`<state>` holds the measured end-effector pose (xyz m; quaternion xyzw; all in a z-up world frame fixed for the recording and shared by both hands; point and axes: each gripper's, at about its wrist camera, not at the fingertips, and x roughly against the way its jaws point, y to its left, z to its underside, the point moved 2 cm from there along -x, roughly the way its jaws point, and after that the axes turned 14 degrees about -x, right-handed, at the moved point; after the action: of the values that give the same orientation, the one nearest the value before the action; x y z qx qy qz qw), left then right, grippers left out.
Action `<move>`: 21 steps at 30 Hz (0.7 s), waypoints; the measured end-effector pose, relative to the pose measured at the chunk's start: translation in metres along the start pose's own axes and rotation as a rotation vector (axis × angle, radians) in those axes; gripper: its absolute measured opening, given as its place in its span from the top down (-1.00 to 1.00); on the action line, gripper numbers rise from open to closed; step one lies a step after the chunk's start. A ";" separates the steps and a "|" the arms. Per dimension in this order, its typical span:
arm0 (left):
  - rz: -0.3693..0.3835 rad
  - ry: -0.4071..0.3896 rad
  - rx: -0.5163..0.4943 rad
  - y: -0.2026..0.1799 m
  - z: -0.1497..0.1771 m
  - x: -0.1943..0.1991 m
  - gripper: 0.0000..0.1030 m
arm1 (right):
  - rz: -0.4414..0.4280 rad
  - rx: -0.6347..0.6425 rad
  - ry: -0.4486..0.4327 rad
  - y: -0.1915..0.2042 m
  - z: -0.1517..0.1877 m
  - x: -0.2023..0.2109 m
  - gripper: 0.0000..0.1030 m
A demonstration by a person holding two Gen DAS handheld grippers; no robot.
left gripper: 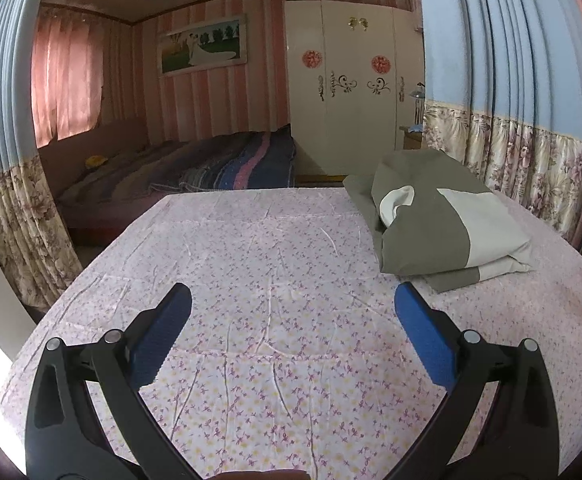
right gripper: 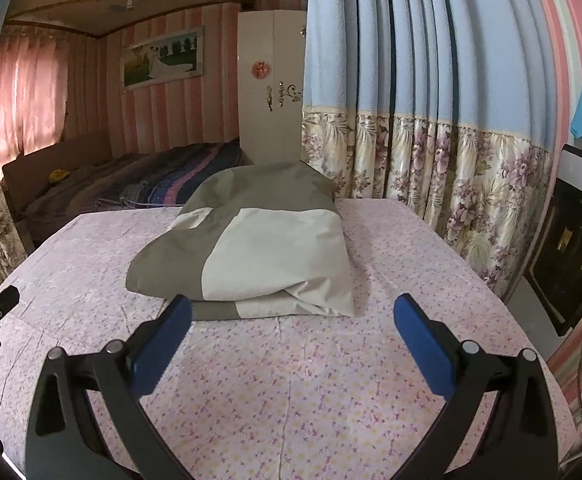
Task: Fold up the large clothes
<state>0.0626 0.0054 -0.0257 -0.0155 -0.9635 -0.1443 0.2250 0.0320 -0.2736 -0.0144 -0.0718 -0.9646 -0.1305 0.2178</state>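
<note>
Right wrist view: grey-and-cream garment [right gripper: 259,248] lies bundled dead ahead of my right gripper [right gripper: 291,320], toward the bed's [right gripper: 331,400] far right corner, long axis running away from me. Left gripper [left gripper: 293,312] sits further off, garment to its right. Both jaws released, empty.

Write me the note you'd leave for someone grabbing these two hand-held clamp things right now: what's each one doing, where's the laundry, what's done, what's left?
Left gripper: open, empty, hovering over bare floral bedsheet.
Right gripper: open, empty, pointed at the near edge of the bundle, not touching it.
The grey and cream garment lies on the bed's far right side, close to the blue floral curtain. It is already bundled into a thick, roughly folded stack, with a loose cream flap showing on its left side.
Done: garment appears mostly folded.
Left: probably tidy that flap and square the stack. No other clothes to fold are in view on this bed.
</note>
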 end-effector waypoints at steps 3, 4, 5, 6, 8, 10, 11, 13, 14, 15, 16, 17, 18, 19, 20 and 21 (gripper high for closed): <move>0.009 -0.009 0.007 0.000 -0.002 0.008 -0.94 | -0.006 0.004 -0.009 0.001 0.000 0.008 -0.96; 0.012 -0.012 0.007 0.000 -0.002 0.011 -0.94 | -0.012 0.001 -0.012 0.001 0.000 0.012 -0.96; 0.008 -0.021 0.011 0.000 -0.002 0.015 -0.94 | -0.015 -0.001 -0.014 0.001 0.000 0.014 -0.96; 0.002 -0.028 0.016 0.001 -0.002 0.019 -0.94 | -0.017 -0.001 -0.015 0.001 0.000 0.017 -0.96; -0.004 -0.037 0.027 0.003 -0.001 0.028 -0.94 | -0.025 -0.006 -0.024 0.001 0.001 0.026 -0.96; -0.008 -0.042 0.028 0.004 0.000 0.037 -0.94 | -0.031 -0.005 -0.030 0.002 0.003 0.033 -0.96; -0.011 -0.044 0.027 0.004 0.000 0.041 -0.94 | -0.034 -0.003 -0.031 0.002 0.004 0.037 -0.96; -0.016 -0.047 0.030 0.006 0.001 0.049 -0.94 | -0.043 0.004 -0.025 0.004 0.005 0.045 -0.96; -0.022 -0.053 0.038 0.008 0.000 0.054 -0.94 | -0.053 0.005 -0.025 0.004 0.005 0.051 -0.96; -0.025 -0.062 0.047 0.010 0.000 0.060 -0.94 | -0.057 0.001 -0.028 0.004 0.005 0.056 -0.96; -0.026 -0.069 0.053 0.011 -0.001 0.064 -0.94 | -0.057 -0.003 -0.029 0.004 0.004 0.060 -0.96; -0.029 -0.076 0.060 0.013 -0.001 0.069 -0.94 | -0.056 -0.007 -0.031 0.003 0.003 0.064 -0.96; -0.028 -0.081 0.064 0.014 -0.001 0.072 -0.94 | -0.057 -0.010 -0.036 0.003 0.003 0.068 -0.96; -0.026 -0.085 0.067 0.015 -0.001 0.074 -0.94 | -0.058 -0.010 -0.038 0.003 0.002 0.070 -0.96; -0.026 -0.088 0.072 0.016 -0.001 0.078 -0.94 | -0.058 -0.009 -0.039 0.003 0.001 0.072 -0.96; -0.025 -0.088 0.072 0.016 0.000 0.080 -0.94 | -0.058 -0.009 -0.042 0.003 0.002 0.075 -0.96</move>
<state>-0.0073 0.0180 0.0138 -0.0019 -0.9772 -0.1114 0.1808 -0.0349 -0.2643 0.0175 -0.0475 -0.9700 -0.1393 0.1933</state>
